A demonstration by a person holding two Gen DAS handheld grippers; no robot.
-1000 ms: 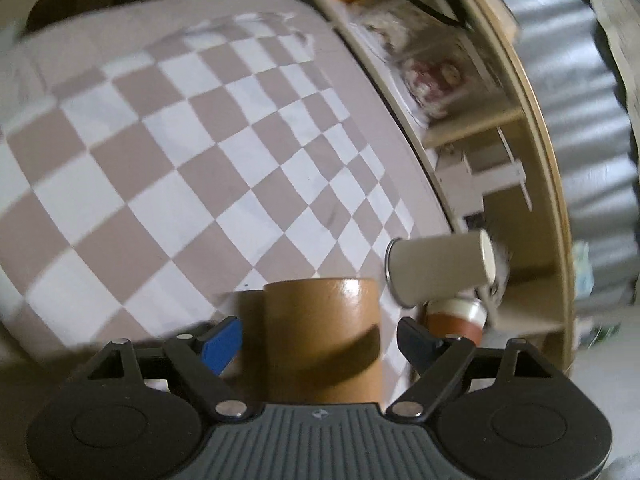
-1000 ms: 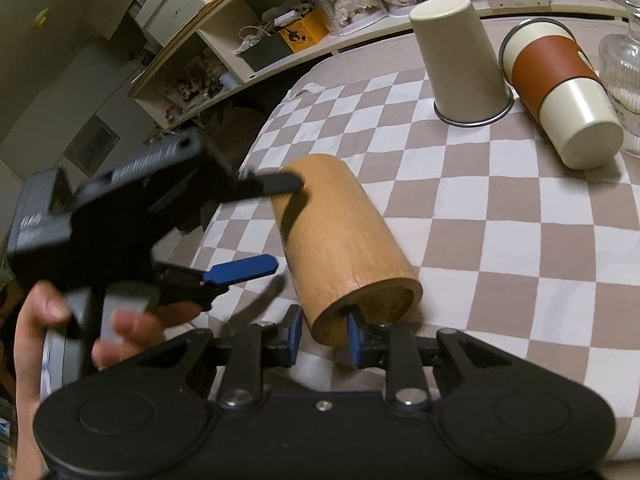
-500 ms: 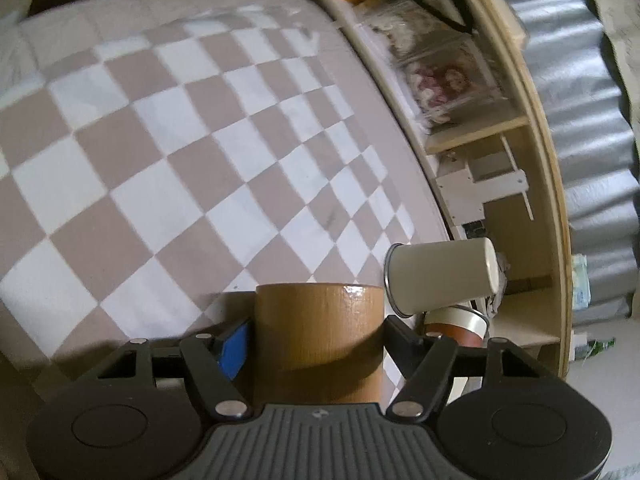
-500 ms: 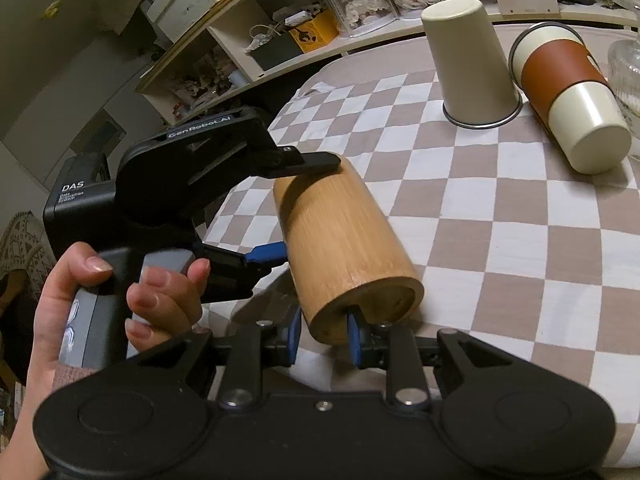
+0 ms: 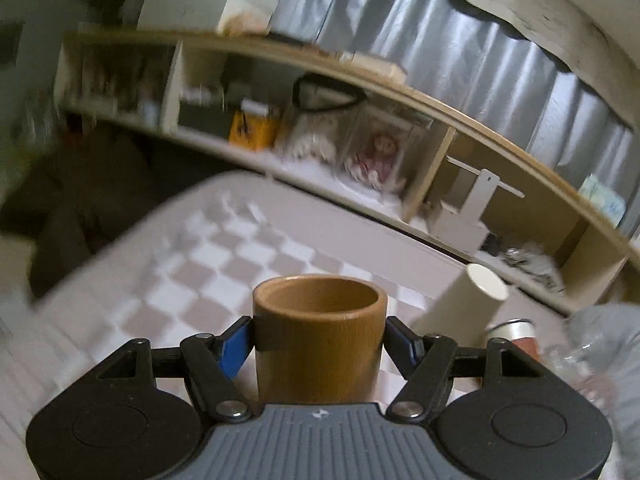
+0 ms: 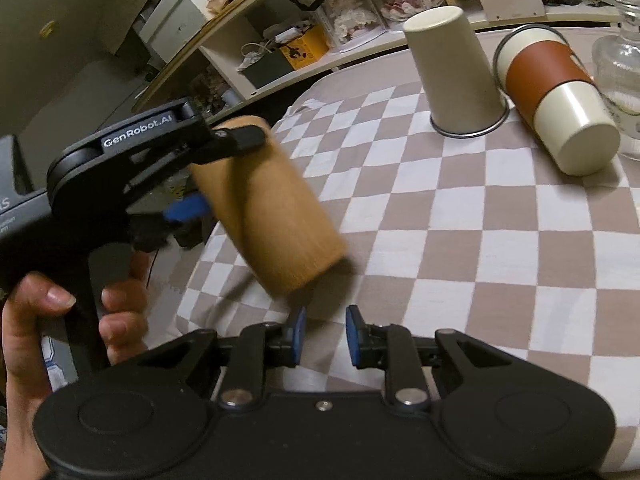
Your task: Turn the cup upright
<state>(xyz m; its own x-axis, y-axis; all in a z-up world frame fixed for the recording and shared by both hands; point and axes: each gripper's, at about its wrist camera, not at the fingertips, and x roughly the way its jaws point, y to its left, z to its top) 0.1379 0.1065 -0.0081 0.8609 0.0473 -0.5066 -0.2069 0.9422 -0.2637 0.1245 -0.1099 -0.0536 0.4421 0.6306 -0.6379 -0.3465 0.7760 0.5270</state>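
Observation:
A brown wooden cup (image 5: 318, 344) sits between the fingers of my left gripper (image 5: 318, 340), which is shut on its sides; its open mouth faces up and away in the left wrist view. In the right wrist view the same cup (image 6: 268, 208) is blurred and tilted above the checked cloth (image 6: 480, 240), held by the left gripper (image 6: 224, 176). My right gripper (image 6: 323, 336) is open and empty, just below the cup and apart from it.
A cream cup (image 6: 456, 76) stands upside down at the back. A cream and rust-banded cup (image 6: 556, 96) lies on its side beside it, and a clear glass jar (image 6: 618, 60) stands at the right edge. Shelves (image 5: 360, 152) with boxes run behind the table.
My right gripper let go of the cup's rim and opened. My left gripper closed on the cup, lifted it off the cloth and is swinging it, so its mouth now shows in the left view.

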